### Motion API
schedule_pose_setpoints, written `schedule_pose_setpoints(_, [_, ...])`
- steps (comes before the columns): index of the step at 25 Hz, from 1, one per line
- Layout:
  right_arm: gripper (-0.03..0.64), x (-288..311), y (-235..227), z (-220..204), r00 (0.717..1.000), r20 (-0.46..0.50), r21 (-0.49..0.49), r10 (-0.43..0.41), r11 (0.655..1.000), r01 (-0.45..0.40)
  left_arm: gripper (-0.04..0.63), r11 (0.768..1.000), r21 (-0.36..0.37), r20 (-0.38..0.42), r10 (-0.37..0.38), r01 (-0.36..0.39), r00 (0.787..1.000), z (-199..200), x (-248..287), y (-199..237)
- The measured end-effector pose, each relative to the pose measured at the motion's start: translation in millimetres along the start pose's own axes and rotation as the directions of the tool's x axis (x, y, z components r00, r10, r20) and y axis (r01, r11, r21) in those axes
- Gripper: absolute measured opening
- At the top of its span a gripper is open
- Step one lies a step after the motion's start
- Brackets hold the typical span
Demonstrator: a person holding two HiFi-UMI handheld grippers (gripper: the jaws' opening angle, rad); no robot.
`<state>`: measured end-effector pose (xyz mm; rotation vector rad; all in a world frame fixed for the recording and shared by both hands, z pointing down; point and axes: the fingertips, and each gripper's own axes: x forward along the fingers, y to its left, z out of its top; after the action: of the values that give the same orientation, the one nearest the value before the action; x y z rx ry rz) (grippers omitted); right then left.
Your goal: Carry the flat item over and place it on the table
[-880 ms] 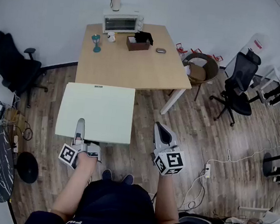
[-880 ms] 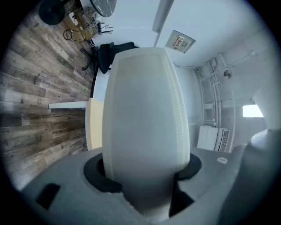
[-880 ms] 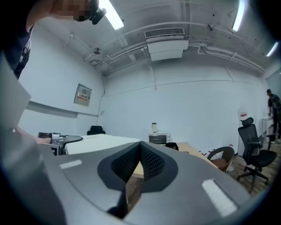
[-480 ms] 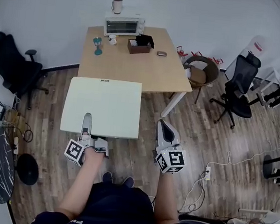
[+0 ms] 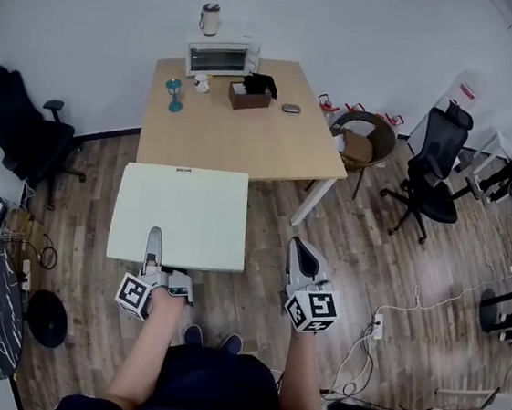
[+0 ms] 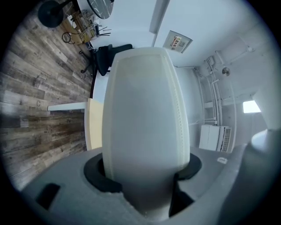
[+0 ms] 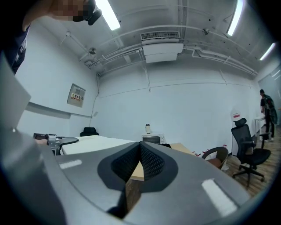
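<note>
White and flat, the panel (image 5: pixel 181 214) is held level in the air above the wood-plank floor (image 5: pixel 361 248), in front of the person and to their left. The left hand-held gripper (image 5: pixel 153 238) pinches it at the middle of its near edge, with one jaw lying along the top face; in the left gripper view the pale panel (image 6: pixel 145 114) fills the space between the jaws, which are clamped onto it. In the head view the panel's far edge lines up with the near edge of the light wooden desk (image 5: pixel 246 134), though whether the two touch cannot be told. The right hand-held gripper (image 5: pixel 297 246) hangs beside the panel, apart from its right edge, over the floor; its own view shows the ribbed pads pressed together with nothing between them (image 7: pixel 139 149). At the desk's far end stand a toaster oven (image 5: pixel 221 58), a brown box (image 5: pixel 250 93) and a teal cup (image 5: pixel 173 89). A black office chair (image 5: pixel 21 131) sits left of the desk.
</note>
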<state>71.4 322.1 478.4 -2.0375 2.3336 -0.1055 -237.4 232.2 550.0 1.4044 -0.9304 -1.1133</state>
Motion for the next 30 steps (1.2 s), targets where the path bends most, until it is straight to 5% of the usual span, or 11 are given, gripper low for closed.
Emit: schedule_pose_setpoints(30, [0.006, -37.9, -59.5, -22.8, 0.996, 0.02, 0.061, 0.089, 0.994, -0.09, 0.281, 0.998, 0.062, 0.002, -0.014, 0.014, 1.0, -70.2, -28.3, 3.4])
